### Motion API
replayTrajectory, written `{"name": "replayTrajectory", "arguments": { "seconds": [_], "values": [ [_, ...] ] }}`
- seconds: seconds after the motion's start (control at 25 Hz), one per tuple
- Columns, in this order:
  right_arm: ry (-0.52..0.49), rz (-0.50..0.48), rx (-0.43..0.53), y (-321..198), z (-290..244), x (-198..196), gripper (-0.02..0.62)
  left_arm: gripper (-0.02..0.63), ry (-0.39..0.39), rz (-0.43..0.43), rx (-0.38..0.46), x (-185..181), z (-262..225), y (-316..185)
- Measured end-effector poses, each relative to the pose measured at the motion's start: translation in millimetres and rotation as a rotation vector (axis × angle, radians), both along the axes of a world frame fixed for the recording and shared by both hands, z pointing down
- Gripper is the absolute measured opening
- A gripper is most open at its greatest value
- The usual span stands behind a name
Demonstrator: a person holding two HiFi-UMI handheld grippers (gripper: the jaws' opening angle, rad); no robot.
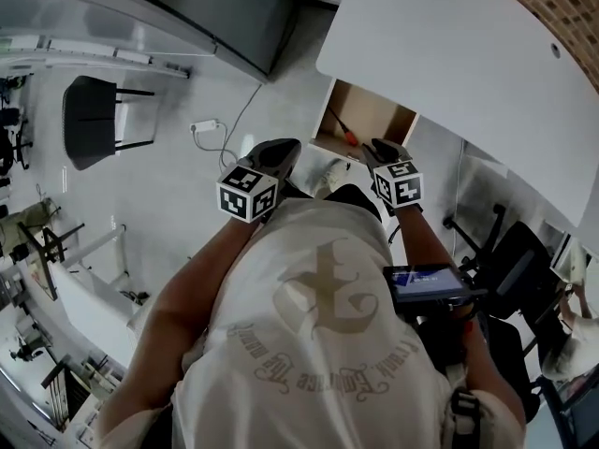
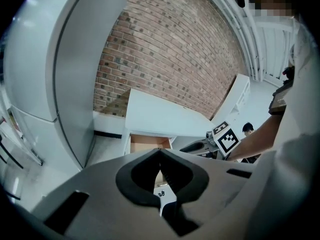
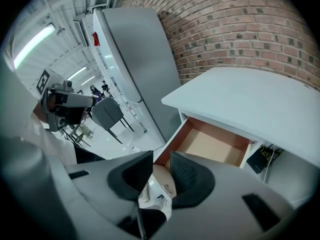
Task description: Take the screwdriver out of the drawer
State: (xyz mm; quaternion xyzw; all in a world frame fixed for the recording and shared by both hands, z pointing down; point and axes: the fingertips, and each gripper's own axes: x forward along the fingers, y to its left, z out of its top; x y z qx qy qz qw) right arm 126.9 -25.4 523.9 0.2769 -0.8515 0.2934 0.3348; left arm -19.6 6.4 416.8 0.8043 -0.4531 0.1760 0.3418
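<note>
Left tongs (image 2: pixel 160 151) closed, right tongs (image 3: pixel 161 168) apart, both empty. Screwdriver (image 1: pixel 344 134) at 7 o'clock in drawer (image 1: pixel 374 110): we judge it light, rigid; grab the red handle (image 1: pixel 351 139).

The drawer (image 1: pixel 367 118) is half covered by the desk top (image 1: pixel 449 64). The screwdriver (image 1: pixel 348 137) is seen too small for detail.

Smooth white tabletop (image 1: pixel 449 64), bare wood drawer (image 3: pixel 215 146), rough red brick wall (image 2: pixel 170 49)
</note>
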Motion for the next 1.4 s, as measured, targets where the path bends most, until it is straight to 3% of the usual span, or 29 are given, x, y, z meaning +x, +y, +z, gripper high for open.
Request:
{"name": "replayTrajectory", "arguments": {
  "seconds": [0.44, 0.68, 1.0, 1.4],
  "values": [
    [0.048, -0.069, -0.106, 4.2, 40.4, -7.4, 0.106, 0.021, 0.000, -0.115, -0.039, -21.9, 12.6, 20.0],
    [0.086, -0.073, -0.143, 1.6, 66.8, -22.6, 0.100, 0.021, 0.045, -0.171, -0.073, -41.0, 35.1, 39.9],
    [0.133, -0.076, -0.181, 2.7, 87.3, -23.2, 0.089, 0.021, 0.085, -0.170, -0.104, -28.2, 46.2, 45.8],
    [0.174, -0.063, -0.172, -4.8, 108.6, -2.9, 0.069, 0.021, 0.063, -0.158, -0.138, -5.7, 53.7, 54.7]
  ]
}}
